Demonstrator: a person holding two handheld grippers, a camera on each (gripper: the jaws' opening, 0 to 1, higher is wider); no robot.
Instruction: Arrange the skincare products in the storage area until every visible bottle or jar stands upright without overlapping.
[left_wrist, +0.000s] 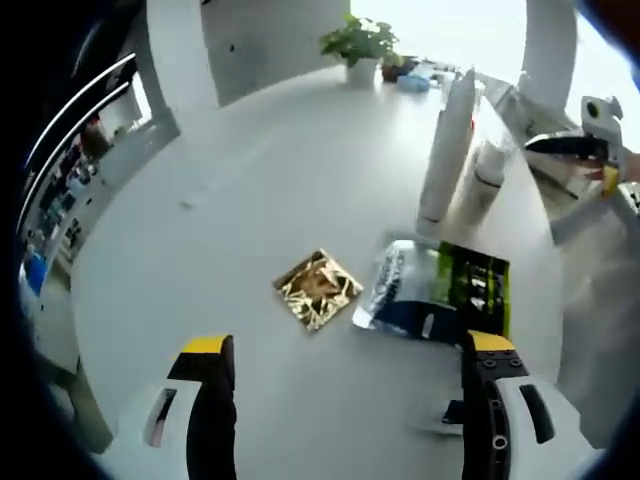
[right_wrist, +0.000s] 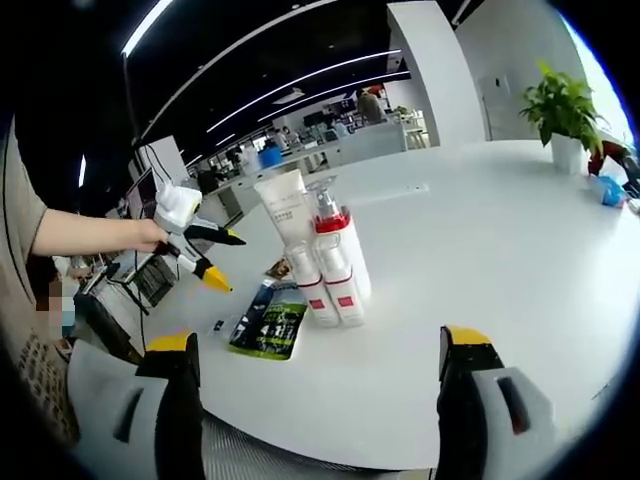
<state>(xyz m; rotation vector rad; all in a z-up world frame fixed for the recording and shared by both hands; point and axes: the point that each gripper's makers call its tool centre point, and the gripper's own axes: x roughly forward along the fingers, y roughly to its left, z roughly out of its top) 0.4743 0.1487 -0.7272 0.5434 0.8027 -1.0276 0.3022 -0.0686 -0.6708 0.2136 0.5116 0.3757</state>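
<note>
Several white skincare bottles stand upright in a tight cluster on the white table (right_wrist: 500, 260): a tube (right_wrist: 283, 208), a red-banded pump bottle (right_wrist: 342, 250) and two small bottles (right_wrist: 312, 288). In the left gripper view the tall bottle (left_wrist: 446, 150) and a shorter one (left_wrist: 489, 165) stand at the right. A black-and-green pouch (left_wrist: 445, 295) (right_wrist: 268, 322) and a gold sachet (left_wrist: 317, 288) (right_wrist: 279, 267) lie flat. My left gripper (left_wrist: 350, 350) (right_wrist: 226, 260) is open above the pouch, held by a hand. My right gripper (right_wrist: 320, 345) is open short of the bottles, seen also as the right gripper (left_wrist: 585, 150).
A potted plant (left_wrist: 358, 45) (right_wrist: 560, 110) and small blue items (right_wrist: 608, 190) sit at the table's far side. The table's edge (right_wrist: 300, 455) runs close under my right jaws. A person's arm (right_wrist: 90, 235) reaches in from the left. Office desks lie beyond.
</note>
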